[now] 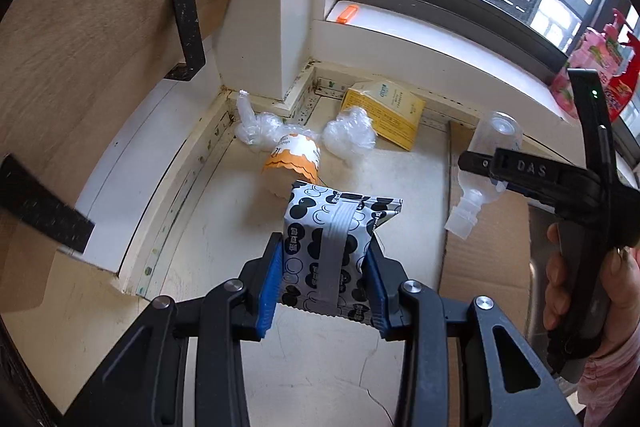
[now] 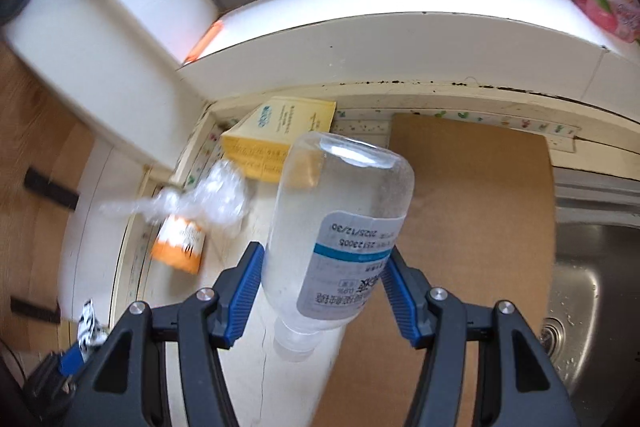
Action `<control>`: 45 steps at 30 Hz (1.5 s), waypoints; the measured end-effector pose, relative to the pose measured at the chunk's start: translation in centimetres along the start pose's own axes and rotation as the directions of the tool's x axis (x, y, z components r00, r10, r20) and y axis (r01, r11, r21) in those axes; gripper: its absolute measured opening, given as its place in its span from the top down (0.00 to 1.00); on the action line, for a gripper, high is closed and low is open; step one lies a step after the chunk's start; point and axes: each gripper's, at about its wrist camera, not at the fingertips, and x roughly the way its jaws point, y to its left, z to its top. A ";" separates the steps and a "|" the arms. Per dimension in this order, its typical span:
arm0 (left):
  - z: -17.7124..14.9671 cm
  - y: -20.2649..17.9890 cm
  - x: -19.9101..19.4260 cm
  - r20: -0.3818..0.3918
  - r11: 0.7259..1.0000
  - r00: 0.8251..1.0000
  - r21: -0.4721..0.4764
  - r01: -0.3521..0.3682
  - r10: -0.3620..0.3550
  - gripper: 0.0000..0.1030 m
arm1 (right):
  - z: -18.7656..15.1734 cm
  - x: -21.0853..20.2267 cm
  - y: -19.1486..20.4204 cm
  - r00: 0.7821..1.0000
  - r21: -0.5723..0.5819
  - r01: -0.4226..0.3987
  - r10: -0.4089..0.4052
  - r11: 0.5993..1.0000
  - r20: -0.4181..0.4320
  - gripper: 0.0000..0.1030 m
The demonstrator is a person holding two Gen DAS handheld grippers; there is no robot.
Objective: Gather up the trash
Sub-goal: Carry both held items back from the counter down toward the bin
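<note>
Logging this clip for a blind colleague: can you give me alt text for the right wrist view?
The right gripper clamps a clear plastic bottle, cap toward the camera. Beyond it on the counter lie a yellow carton, crumpled clear plastic and an orange-and-white cup, below a window sill.

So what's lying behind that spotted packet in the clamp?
Behind the black-and-white snack packet held by the left gripper lies an orange-and-white paper cup on its side, with crumpled clear plastic and a yellow carton farther back. The packet hides the cup's near end.
</note>
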 end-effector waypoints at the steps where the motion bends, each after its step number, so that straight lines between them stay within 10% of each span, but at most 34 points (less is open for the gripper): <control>1: -0.5 0.0 -0.6 0.003 1.000 1.000 0.004 0.004 -0.004 0.65 | -0.5 -0.6 0.1 1.000 -0.009 0.001 -0.001 1.000 0.004 0.43; 27: -24.4 4.3 -17.8 -0.054 0.954 0.959 0.102 0.282 -0.278 0.65 | -30.2 -20.0 7.2 0.993 -0.221 0.112 -0.104 0.969 0.050 0.43; 45: -40.9 10.6 -9.8 -0.266 0.983 0.951 0.051 0.178 -0.158 0.65 | -47.9 -10.2 10.2 0.985 -0.377 -0.012 -0.054 0.926 -0.164 0.43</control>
